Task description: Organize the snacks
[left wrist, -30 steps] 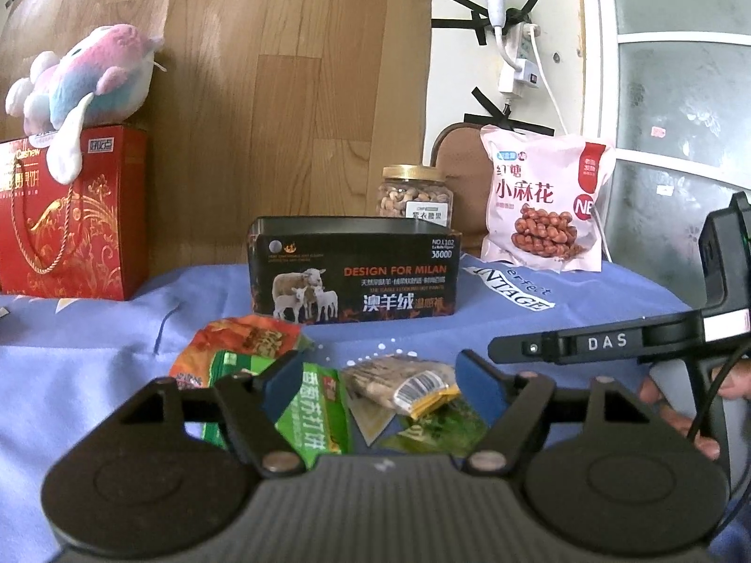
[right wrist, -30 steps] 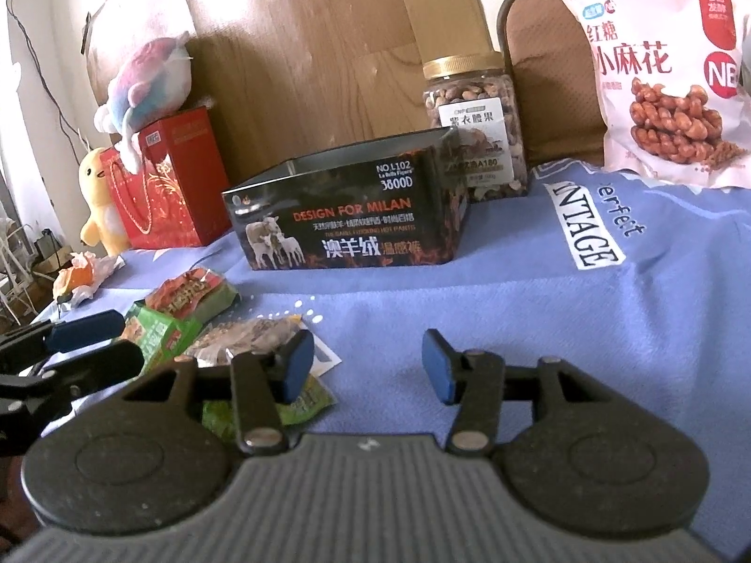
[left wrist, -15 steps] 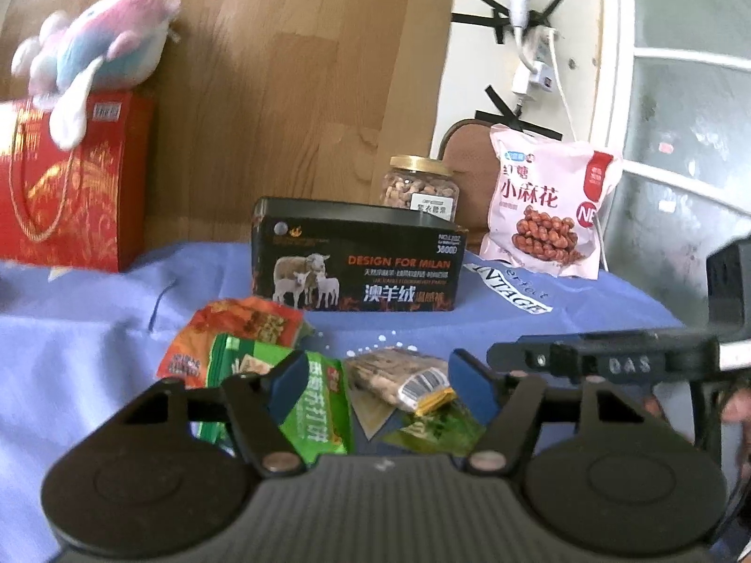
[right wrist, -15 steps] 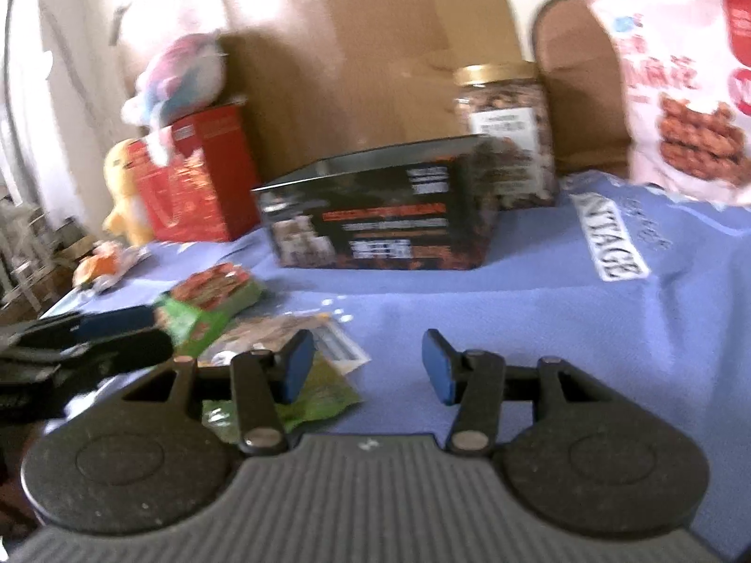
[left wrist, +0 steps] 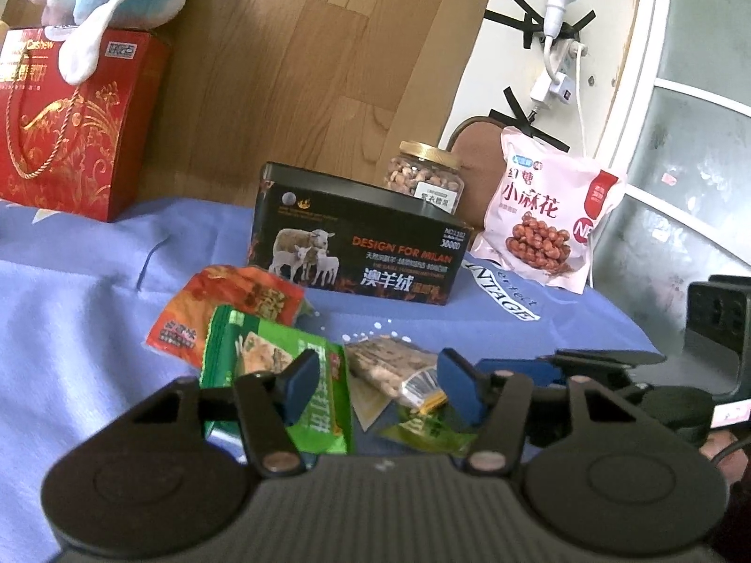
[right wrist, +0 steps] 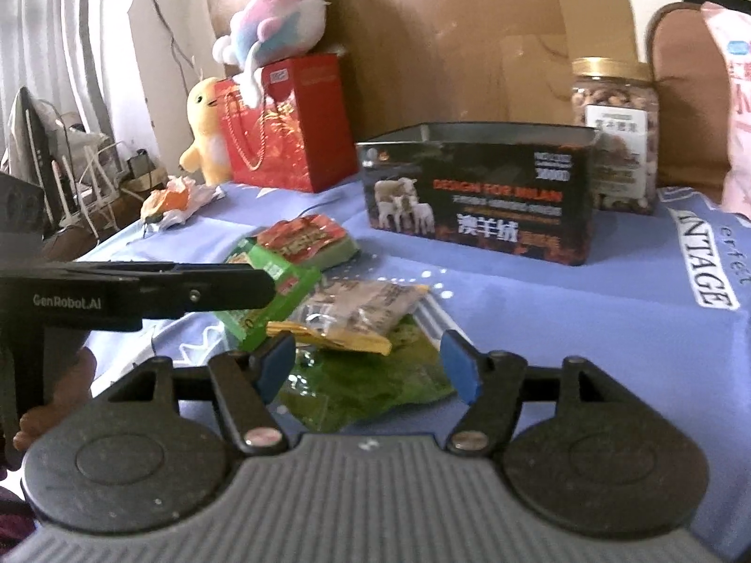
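A pile of snack packets lies on the blue cloth in front of an open black tin box (left wrist: 356, 239) (right wrist: 478, 192). It holds an orange-red packet (left wrist: 225, 309), a green cracker packet (left wrist: 263, 361), a clear packet of brown snack (left wrist: 389, 361) (right wrist: 361, 305) and a flat green packet (right wrist: 366, 384). My left gripper (left wrist: 379, 387) hovers over the pile with its jaws closing; the clear packet shows between them, untouched. My right gripper (right wrist: 366, 368) faces the pile from the other side, jaws opening, over the flat green packet without gripping it.
A jar of nuts (left wrist: 425, 178) and a pink snack bag (left wrist: 549, 220) stand behind the tin. A red gift bag (left wrist: 61, 126) with a plush toy (right wrist: 277, 33) on top is at the back left. A yellow plush (right wrist: 204, 131) sits beyond it.
The left jaws have narrowed and the left gripper has rolled a little. The right gripper has swung left to face the snack pile, and its jaws have widened.
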The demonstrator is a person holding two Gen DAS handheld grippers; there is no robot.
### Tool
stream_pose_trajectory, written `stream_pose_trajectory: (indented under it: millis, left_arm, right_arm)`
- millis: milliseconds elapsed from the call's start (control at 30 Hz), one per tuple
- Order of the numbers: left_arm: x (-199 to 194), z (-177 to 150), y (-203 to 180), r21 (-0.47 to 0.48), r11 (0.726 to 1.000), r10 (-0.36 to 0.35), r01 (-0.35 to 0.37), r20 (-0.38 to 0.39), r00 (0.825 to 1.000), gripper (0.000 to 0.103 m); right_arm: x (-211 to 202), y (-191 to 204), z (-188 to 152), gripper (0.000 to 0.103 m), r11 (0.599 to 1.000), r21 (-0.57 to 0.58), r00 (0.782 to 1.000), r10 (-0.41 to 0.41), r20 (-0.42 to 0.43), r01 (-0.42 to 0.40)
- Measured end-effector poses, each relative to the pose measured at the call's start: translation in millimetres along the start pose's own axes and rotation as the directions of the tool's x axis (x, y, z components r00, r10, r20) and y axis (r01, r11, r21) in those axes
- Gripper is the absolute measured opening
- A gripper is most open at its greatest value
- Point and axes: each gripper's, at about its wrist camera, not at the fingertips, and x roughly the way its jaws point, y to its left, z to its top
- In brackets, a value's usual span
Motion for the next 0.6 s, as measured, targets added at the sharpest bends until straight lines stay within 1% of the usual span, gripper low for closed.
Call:
stream_pose_trajectory:
  millis: [200, 333, 400, 433, 467, 500, 533, 567, 600]
  left_arm:
    - [1, 0, -1, 0.003, 1.000, -0.009, 0.009, -0.006, 1.000, 0.056]
    - [1, 0, -1, 0.002, 1.000, -0.015, 0.015, -0.009, 1.000, 0.056]
    - [1, 0, -1, 0.003, 1.000, -0.019, 0.019, -0.010, 1.000, 0.056]
    - [1, 0, -1, 0.004, 1.000, -0.019, 0.019, -0.010, 1.000, 0.056]
    - [1, -1, -1, 0.005, 1.000, -0.019, 0.019, -0.010, 1.000, 0.056]
    - [1, 0, -1, 0.006, 1.000, -0.019, 0.019, -0.010, 1.000, 0.056]
    - [1, -1, -1, 0.006, 1.000, -0.018, 0.018, -0.010, 1.000, 0.056]
    - [1, -1, -1, 0.005, 1.000, -0.019, 0.019, -0.010, 1.000, 0.056]
    - [1, -1, -1, 0.005, 1.000, -0.019, 0.019, -0.010, 1.000, 0.056]
  right_arm:
    - [11, 12, 5, 0.071, 1.000, -0.028, 1.000, 0.011, -0.022, -0.012]
    - [16, 19, 5, 0.071, 0.998, -0.060, 0.999, 0.004, -0.032, -0.006]
    - [18, 19, 6, 0.069, 0.998, -0.058, 0.999, 0.003, -0.036, -0.005]
    - [18, 19, 6, 0.064, 0.999, -0.051, 0.999, 0.005, -0.032, -0.007]
    - [18, 18, 6, 0.051, 0.999, -0.040, 1.000, 0.002, -0.026, -0.003]
    - [18, 16, 6, 0.025, 0.999, -0.035, 1.000, -0.010, -0.025, 0.009]
    - [17, 12, 7, 0.024, 1.000, -0.019, 1.000, -0.019, -0.025, 0.018]
    - [15, 8, 8, 0.020, 1.000, 0.007, 0.999, -0.030, -0.020, 0.031]
    - [14, 3, 9, 0.009, 0.999, 0.027, 0.999, -0.046, -0.015, 0.046]
